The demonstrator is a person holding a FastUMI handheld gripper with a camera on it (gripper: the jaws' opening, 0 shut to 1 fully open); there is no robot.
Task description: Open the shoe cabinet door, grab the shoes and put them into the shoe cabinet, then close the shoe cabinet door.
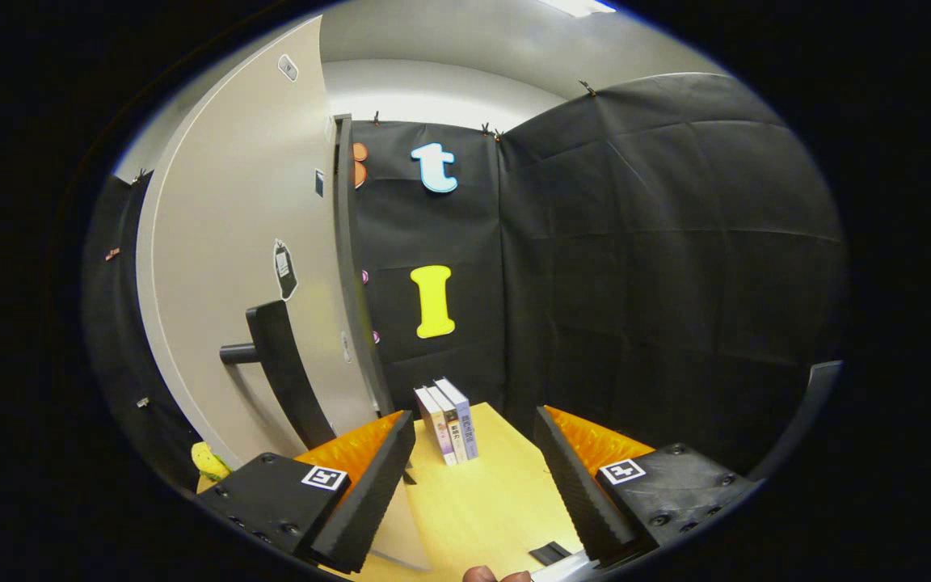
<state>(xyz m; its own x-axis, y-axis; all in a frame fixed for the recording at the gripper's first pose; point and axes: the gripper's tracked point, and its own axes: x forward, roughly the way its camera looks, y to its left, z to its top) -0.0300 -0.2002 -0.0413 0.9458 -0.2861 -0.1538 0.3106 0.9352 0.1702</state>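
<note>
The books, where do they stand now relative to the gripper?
In the gripper view, the books stand upright on the yellow table, just beyond the open gripper, slightly toward its left finger, right of the grey cabinet door.

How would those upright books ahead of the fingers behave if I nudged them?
The books stand on end with no bookend in sight, so a side push would probably topple them. They look thin and likely light. The wooden surface seems smooth, so they might slide first. The gripper is open, and the fingers are short of them.
</note>
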